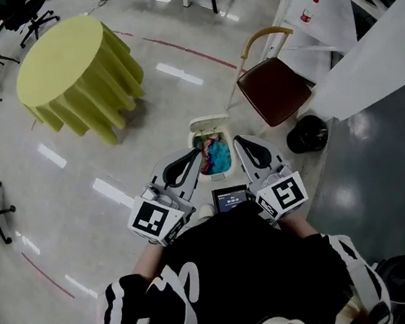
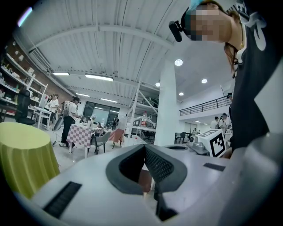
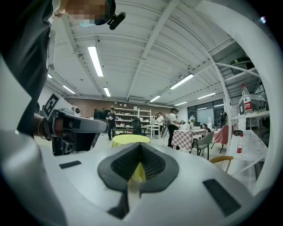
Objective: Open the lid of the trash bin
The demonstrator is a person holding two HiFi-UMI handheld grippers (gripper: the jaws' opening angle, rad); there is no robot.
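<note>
The trash bin sits on the floor right in front of the person, and its white lid is already tipped up at the far side, with colourful rubbish showing inside. To my eye the job looks done. The left gripper and right gripper hang just above the bin's near edge, one on each side, each with jaws pressed together on nothing.
</note>
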